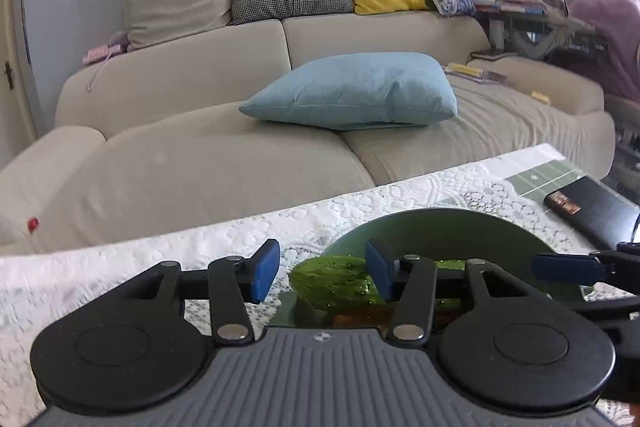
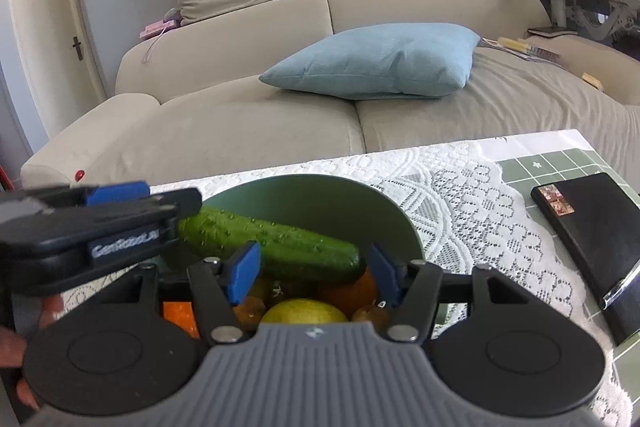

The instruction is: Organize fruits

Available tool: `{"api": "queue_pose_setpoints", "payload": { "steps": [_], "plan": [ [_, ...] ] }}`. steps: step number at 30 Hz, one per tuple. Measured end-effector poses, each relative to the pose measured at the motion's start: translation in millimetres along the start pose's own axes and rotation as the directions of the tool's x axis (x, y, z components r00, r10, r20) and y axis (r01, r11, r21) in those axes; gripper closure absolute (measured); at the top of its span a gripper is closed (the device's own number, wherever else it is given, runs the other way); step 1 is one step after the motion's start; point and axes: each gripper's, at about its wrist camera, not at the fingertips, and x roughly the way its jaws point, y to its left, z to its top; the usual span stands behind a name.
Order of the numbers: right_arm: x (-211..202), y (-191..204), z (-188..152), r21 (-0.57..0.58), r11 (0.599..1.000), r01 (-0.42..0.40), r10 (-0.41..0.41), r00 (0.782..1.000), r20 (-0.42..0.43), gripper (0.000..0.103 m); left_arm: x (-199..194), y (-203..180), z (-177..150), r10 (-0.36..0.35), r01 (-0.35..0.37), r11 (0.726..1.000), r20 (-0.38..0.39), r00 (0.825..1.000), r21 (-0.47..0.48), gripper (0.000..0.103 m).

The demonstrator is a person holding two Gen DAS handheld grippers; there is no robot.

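Note:
A green bowl (image 2: 320, 195) sits on a white lace cloth; it also shows in the left wrist view (image 1: 460, 231). A bumpy green cucumber (image 2: 272, 245) lies across the fruit in the bowl, above an orange (image 2: 348, 289) and a yellow-green fruit (image 2: 304, 311). My left gripper (image 1: 322, 273) is open over the bowl's left rim, with the cucumber's end (image 1: 336, 283) between its blue pads, not clamped. It also shows at left in the right wrist view (image 2: 120, 219). My right gripper (image 2: 314, 273) is open, its pads either side of the cucumber's right end.
A black book (image 2: 592, 239) lies on a green checked mat (image 2: 536, 163) at the table's right. A beige sofa (image 2: 248, 131) with a light blue cushion (image 2: 376, 63) runs behind the table. A person in pink (image 1: 612, 27) sits far right.

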Motion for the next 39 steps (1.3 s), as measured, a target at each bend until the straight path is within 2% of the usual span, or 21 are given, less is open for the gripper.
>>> {"api": "queue_pose_setpoints", "payload": {
  "steps": [5,10,16,26,33,39],
  "plan": [
    [0.1,7.7,-3.4,-0.07,0.998,0.005,-0.006,1.0,-0.015,0.044,-7.4,6.6,7.8,0.022,-0.022,1.0,0.007,1.0,0.002,0.044],
    [17.2,13.5,-7.5,-0.094,0.996,-0.001,-0.005,0.998,-0.056,0.044,-21.7,26.9,9.3,0.036,-0.037,0.996,-0.024,0.999,-0.083,0.04],
    [24.6,10.1,-3.0,-0.031,0.999,0.022,-0.023,1.0,-0.015,0.042,-42.7,52.2,-4.9,0.062,-0.072,0.987,-0.074,0.995,-0.141,0.036],
    [25.6,11.5,7.4,-0.004,0.999,0.053,-0.052,0.998,0.018,0.043,-76.8,68.5,-42.1,0.036,-0.051,0.988,-0.103,0.994,-0.146,0.036],
    [-9.7,30.9,9.4,-0.121,0.992,0.035,-0.027,0.997,0.07,0.041,-107.1,69.2,-59.5,0.032,-0.04,0.99,-0.065,0.997,-0.139,0.035],
    [-69.5,46.5,2.3,-0.155,0.987,-0.033,0.056,0.988,0.143,0.028,-147.0,62.5,-63.7,0.102,-0.098,0.99,0.038,0.994,-0.102,0.024]
  ]
}}
